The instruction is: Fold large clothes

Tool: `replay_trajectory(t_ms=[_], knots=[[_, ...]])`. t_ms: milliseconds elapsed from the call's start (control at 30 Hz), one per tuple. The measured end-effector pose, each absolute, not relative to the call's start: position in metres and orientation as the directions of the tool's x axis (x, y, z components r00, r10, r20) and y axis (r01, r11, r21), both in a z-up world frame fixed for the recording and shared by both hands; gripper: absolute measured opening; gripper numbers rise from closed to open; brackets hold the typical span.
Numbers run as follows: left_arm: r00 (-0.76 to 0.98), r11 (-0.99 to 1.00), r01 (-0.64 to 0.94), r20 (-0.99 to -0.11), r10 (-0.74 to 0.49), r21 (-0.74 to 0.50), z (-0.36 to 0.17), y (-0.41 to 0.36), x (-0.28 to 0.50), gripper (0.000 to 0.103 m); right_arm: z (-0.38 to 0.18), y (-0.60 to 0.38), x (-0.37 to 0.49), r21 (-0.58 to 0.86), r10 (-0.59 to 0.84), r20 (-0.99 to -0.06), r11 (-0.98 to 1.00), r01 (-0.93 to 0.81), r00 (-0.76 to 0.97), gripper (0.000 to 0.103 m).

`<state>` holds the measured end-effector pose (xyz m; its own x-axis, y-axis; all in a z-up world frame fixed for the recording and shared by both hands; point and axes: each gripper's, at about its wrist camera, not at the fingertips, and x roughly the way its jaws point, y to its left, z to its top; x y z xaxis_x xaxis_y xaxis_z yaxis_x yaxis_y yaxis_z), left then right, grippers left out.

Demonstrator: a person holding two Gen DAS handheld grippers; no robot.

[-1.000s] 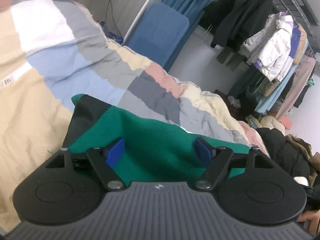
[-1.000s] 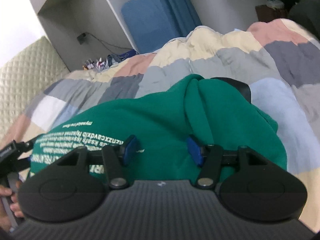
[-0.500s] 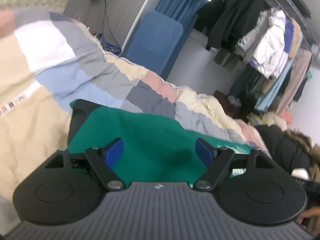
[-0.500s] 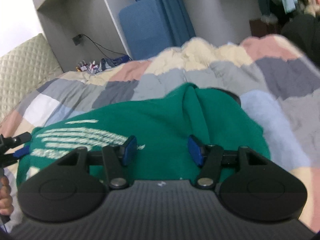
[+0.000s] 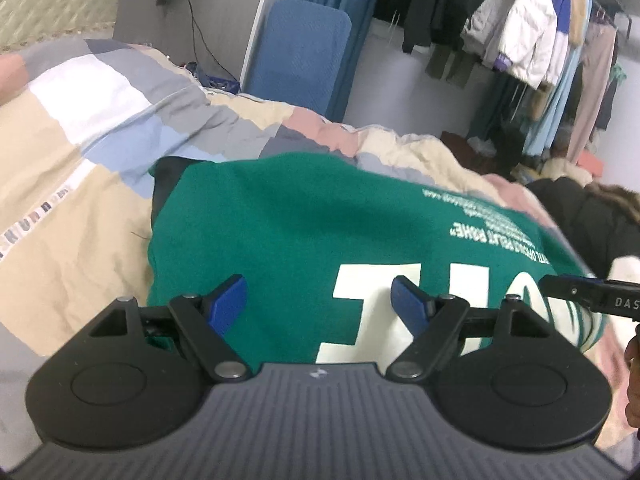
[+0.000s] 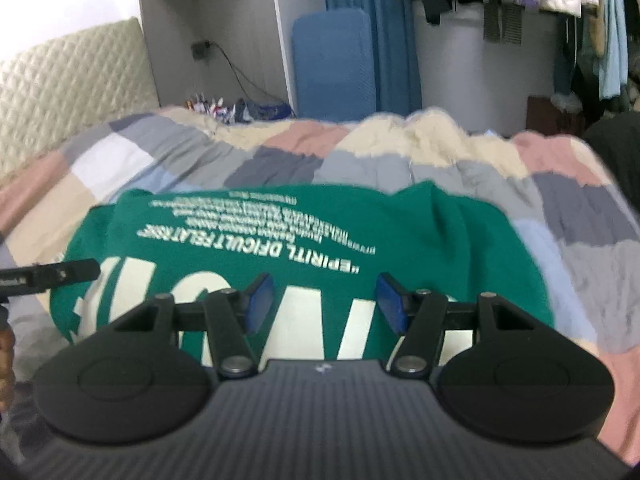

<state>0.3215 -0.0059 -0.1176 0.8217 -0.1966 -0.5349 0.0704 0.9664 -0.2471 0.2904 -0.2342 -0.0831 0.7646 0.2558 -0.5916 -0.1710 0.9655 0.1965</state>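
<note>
The green sweatshirt (image 5: 304,232) lies folded on the patchwork quilt (image 5: 80,152). Both the left hand-held gripper (image 5: 318,304) and right hand-held gripper (image 6: 320,304) hover above it, jaws apart and empty. Next, probably smoothing or a final fold.

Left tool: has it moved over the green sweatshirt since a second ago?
Yes. The left tool has drawn back toward the person: the sweatshirt's white lettering now shows, and the blue panel sits higher.
</note>
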Motion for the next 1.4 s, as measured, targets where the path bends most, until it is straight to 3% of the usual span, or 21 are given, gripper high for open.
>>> replay_trajectory(t_ms=[367, 600, 800, 967, 1167, 1267, 1400], knots=[[0.813, 0.970, 0.043, -0.556, -0.174, -0.241, -0.135, -0.014, 0.374, 0.091, -0.112, -0.223, 0.326, 0.182, 0.242, -0.607, 0.969, -0.164, 0.757, 0.067], [0.833, 0.959, 0.036, -0.522, -0.184, -0.281, -0.120, -0.011, 0.342, 0.091, -0.101, -0.229, 0.308, 0.212, 0.228, -0.605, 0.970, -0.121, 0.763, 0.067], [0.854, 0.908, 0.052, -0.453, -0.257, -0.416, -0.105, -0.005, 0.282, 0.091, -0.078, -0.256, 0.272, 0.342, 0.264, -0.601, 0.938, -0.055, 0.754, 0.067], [0.798, 0.846, 0.051, -0.487, -0.354, -0.530, -0.113, -0.007, 0.260, 0.091, -0.074, -0.275, 0.246, 0.495, 0.316, -0.604, 0.868, 0.035, 0.732, 0.069], [0.717, 0.781, -0.061, -0.572, -0.399, -0.622, -0.144, 0.003, 0.272, 0.092, -0.100, -0.287, 0.227, 0.614, 0.364, -0.644, 0.770, 0.171, 0.673, 0.069], [0.686, 0.721, -0.125, -0.584, -0.433, -0.681, -0.162, 0.014, 0.284, 0.093, -0.113, -0.296, 0.230, 0.666, 0.378, -0.639, 0.708, 0.236, 0.669, 0.088], [0.684, 0.571, -0.198, -0.529, -0.502, -0.797, -0.186, 0.032, 0.298, 0.097, -0.134, -0.307, 0.239, 0.745, 0.398, -0.609, 0.583, 0.323, 0.686, 0.089]])
